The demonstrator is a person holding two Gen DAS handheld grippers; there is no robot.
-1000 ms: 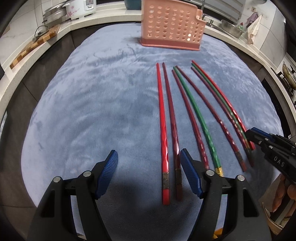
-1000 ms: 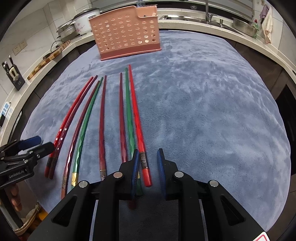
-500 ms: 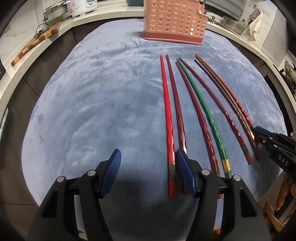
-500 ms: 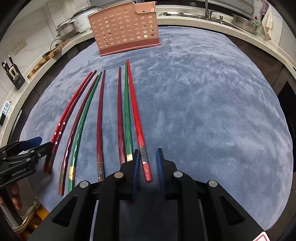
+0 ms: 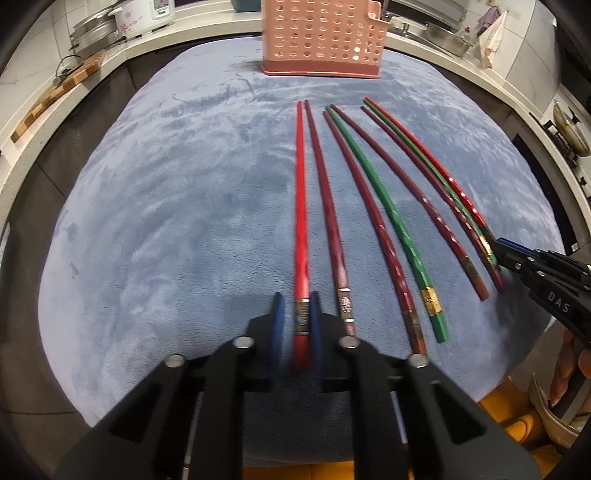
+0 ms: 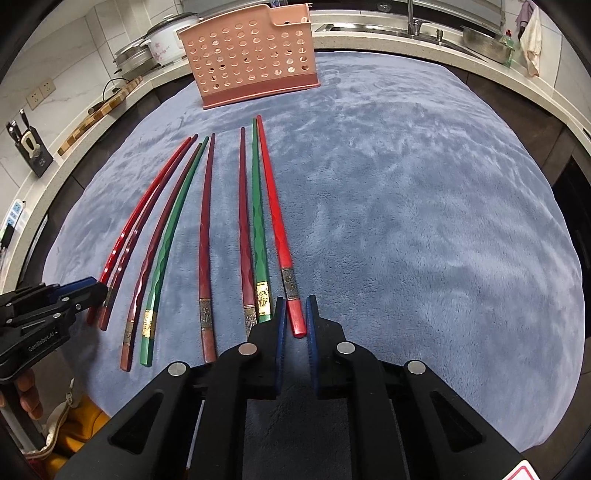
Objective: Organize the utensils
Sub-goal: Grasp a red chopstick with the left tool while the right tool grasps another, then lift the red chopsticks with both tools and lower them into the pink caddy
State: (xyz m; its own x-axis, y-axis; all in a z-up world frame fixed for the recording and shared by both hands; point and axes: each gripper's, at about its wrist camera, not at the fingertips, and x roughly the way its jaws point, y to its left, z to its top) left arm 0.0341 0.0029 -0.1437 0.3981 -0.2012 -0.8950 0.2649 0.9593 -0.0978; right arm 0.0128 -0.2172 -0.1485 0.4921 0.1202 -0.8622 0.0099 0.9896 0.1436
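Several red, dark red and green chopsticks lie side by side on a blue-grey cloth [image 5: 166, 221], tips toward a pink perforated basket [image 5: 321, 37] [image 6: 251, 62] at the far edge. My left gripper [image 5: 295, 295] is closing on the thick end of the leftmost red chopstick [image 5: 301, 206], which sits between its blue pads. My right gripper [image 6: 295, 299] is closing on the end of the rightmost bright red chopstick [image 6: 273, 206], its pads against it. Each gripper also shows in the other's view: the right gripper [image 5: 506, 247] and the left gripper [image 6: 92, 286].
A counter rings the table, with a rice cooker [image 6: 162, 40], a cutting board [image 6: 99, 110], a knife block [image 6: 33, 151] and a sink [image 6: 424, 29]. A person's fingers [image 6: 26, 387] hold the left gripper's handle. The cloth's right half [image 6: 443, 221] has nothing on it.
The left jaws went from wide open to narrow around the leftmost red chopstick, having shifted left over it. The right jaws narrowed slightly on the bright red chopstick.
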